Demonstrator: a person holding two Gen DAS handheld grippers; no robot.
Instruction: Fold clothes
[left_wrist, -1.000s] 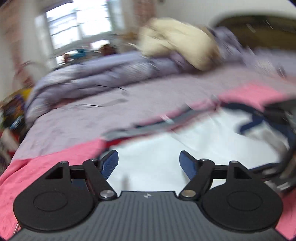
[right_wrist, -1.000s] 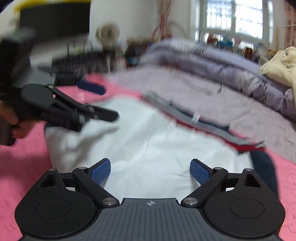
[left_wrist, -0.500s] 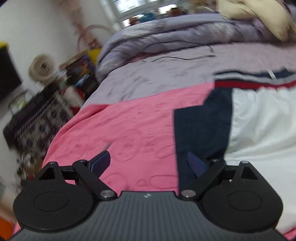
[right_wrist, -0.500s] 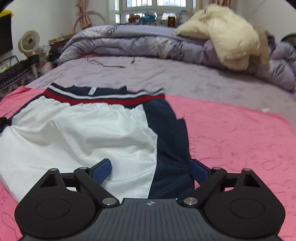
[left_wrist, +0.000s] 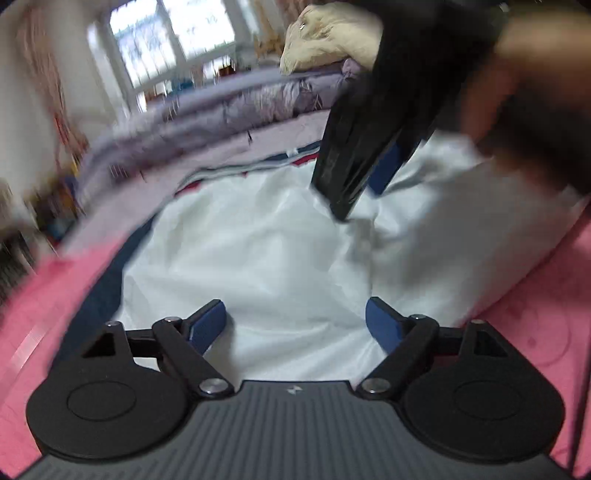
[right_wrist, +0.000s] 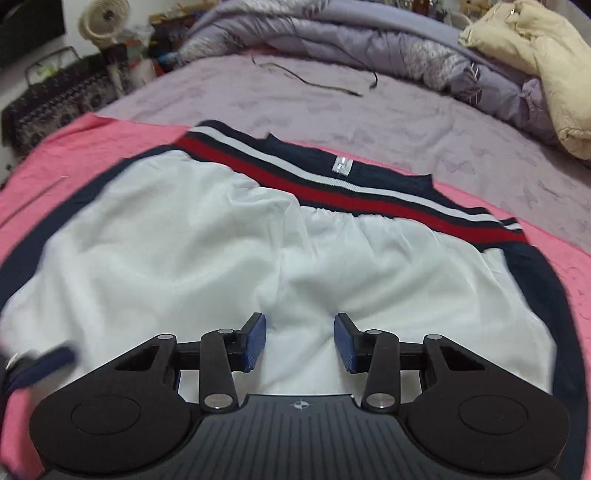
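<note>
Mid-frame, my right claw (right_wrist: 299, 339) narrows on the jacket (right_wrist: 221, 258) lining to lift a fold; my left claw (left_wrist: 295, 325) gapes wide.

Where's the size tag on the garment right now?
In the right wrist view the size tag sits on the navy band just beyond the red stripe, slightly right of centre, at the garment's far edge near the purple bedspread.

Both grippers back over the white lining

The left gripper (left_wrist: 295, 325) has swung from the pink blanket (left_wrist: 44, 295) onto the jacket (right_wrist: 221, 240); the right gripper (right_wrist: 300, 341) has narrowed its blue pads (right_wrist: 256, 341) around a puckered fold, and now crosses the left view's far right
</note>
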